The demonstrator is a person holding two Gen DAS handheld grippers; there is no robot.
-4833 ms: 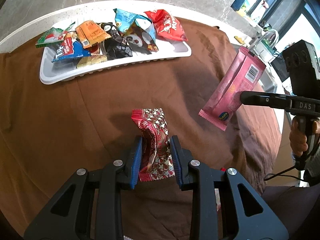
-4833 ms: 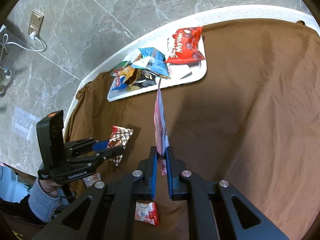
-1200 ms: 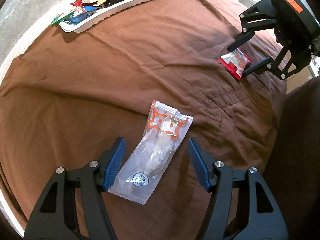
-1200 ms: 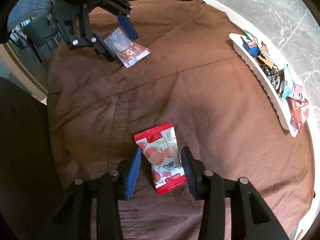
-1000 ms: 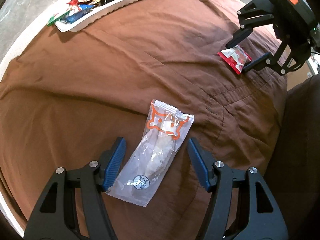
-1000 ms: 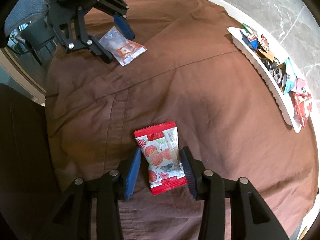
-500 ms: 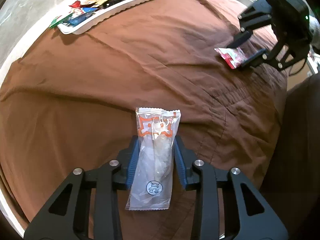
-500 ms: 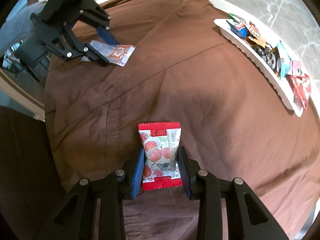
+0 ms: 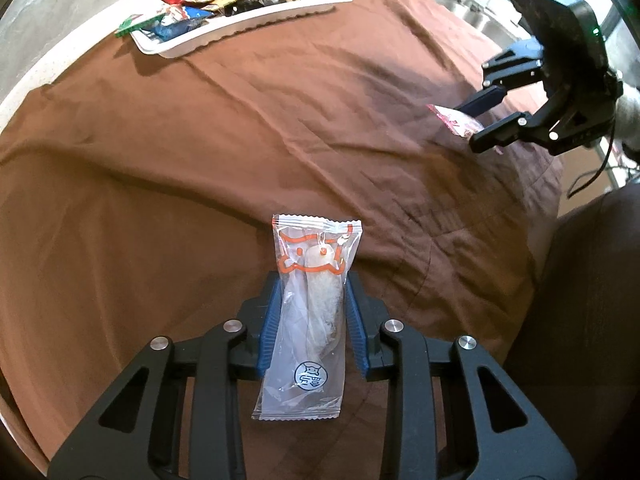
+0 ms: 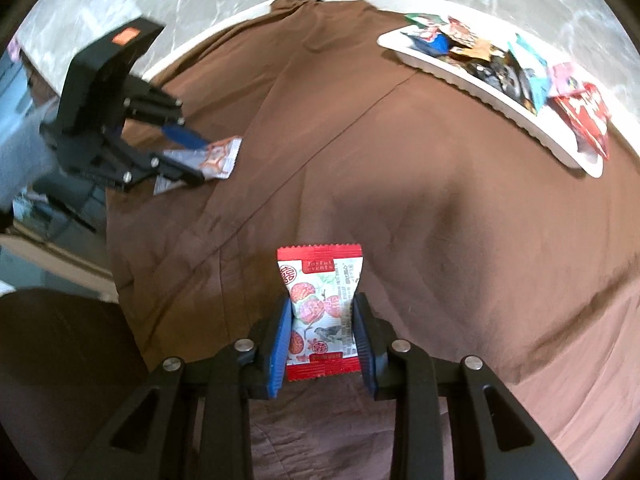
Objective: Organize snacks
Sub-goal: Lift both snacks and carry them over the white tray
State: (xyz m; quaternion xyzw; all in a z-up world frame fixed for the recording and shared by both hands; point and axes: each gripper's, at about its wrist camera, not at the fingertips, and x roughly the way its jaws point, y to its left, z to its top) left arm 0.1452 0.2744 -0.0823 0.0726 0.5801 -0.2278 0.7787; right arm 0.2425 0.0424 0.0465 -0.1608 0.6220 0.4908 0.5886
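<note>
My left gripper (image 9: pixel 311 300) is shut on a clear snack packet with an orange print (image 9: pixel 310 300) and holds it above the brown cloth. My right gripper (image 10: pixel 322 312) is shut on a red and white fruit snack packet (image 10: pixel 322 300), also lifted off the cloth. Each gripper shows in the other's view: the right one (image 9: pixel 486 118) with its packet (image 9: pixel 454 119) at the right, the left one (image 10: pixel 188 158) with its packet (image 10: pixel 212 160) at the left. A white tray (image 9: pixel 240 28) heaped with several snacks stands at the table's far edge; it also shows in the right wrist view (image 10: pixel 500 100).
The round table is covered with a wrinkled brown cloth (image 9: pixel 280 120) and has a white rim (image 10: pixel 224 20). A dark chair back (image 9: pixel 592 320) stands at the near right. Marble floor lies beyond the table. A sink area (image 9: pixel 472 4) lies at the far right.
Both grippers closed on their packets about half a second ago and have since lifted them off the cloth. Earlier snacks were dropped in the tray.
</note>
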